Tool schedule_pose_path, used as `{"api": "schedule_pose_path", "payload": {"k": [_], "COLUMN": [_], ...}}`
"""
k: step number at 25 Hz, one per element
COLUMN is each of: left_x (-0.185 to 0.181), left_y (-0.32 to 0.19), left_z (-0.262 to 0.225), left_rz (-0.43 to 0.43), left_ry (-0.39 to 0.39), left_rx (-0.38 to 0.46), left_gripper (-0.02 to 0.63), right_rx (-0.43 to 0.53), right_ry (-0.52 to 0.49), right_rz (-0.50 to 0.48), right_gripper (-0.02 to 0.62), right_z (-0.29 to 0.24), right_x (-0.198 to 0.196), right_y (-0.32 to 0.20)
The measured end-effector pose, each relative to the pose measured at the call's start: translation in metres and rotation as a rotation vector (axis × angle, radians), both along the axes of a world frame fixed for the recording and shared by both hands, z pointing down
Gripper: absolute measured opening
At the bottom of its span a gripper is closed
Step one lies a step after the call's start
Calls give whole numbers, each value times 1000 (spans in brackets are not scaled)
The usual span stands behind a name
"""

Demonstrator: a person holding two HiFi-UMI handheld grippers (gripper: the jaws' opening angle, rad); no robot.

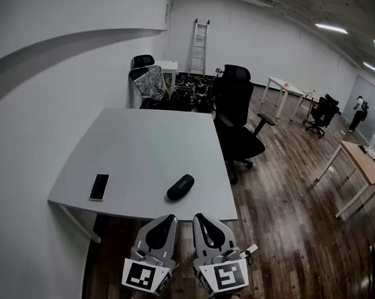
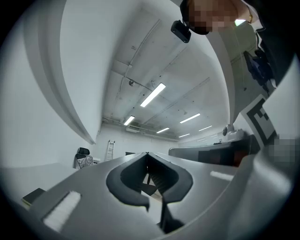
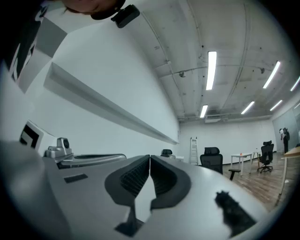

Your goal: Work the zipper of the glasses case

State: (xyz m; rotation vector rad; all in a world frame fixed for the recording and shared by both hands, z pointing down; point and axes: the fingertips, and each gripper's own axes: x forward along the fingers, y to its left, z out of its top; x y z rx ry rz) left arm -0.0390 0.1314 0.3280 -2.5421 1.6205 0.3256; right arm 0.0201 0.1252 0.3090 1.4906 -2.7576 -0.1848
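Glasses case: one dark glasses case lies alone on the grey surface, near its front edge, probably put there for easy reach.
Left gripper: fingers pressed together, holding nothing.
Right gripper: fingers likewise closed and empty.
Pose: the two grippers sit side by side, short of the surface edge, seemingly waiting to start.
Phone: one phone lies left of the case, well apart.

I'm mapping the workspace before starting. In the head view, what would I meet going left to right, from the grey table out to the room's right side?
phone → glasses case → black office chair → wooden table
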Motion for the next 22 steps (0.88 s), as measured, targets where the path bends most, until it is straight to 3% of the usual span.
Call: {"api": "schedule_pose_path", "payload": {"k": [3,9,13,22], "left_x": [5,-3,-15,-28], "left_y": [-11,-58,-115,-236], "left_z": [6,13,8,1], "left_rz": [26,15,26,95], "left_ry": [8,-4,-12,-19], "left_rx": [-39,-34,21,-4], "left_gripper": [-3,-3,-3,-3], "right_rx": [16,21,25,92], "right_ry": [-3,15,17,29], "right_rz": [-23,-14,11,48], "right_gripper": [8,8,8,8], "right_z": [7,19,19,1], "right_x": [-5,-10,-18,-45], "right_y": [-10,-58,-117,-234]}}
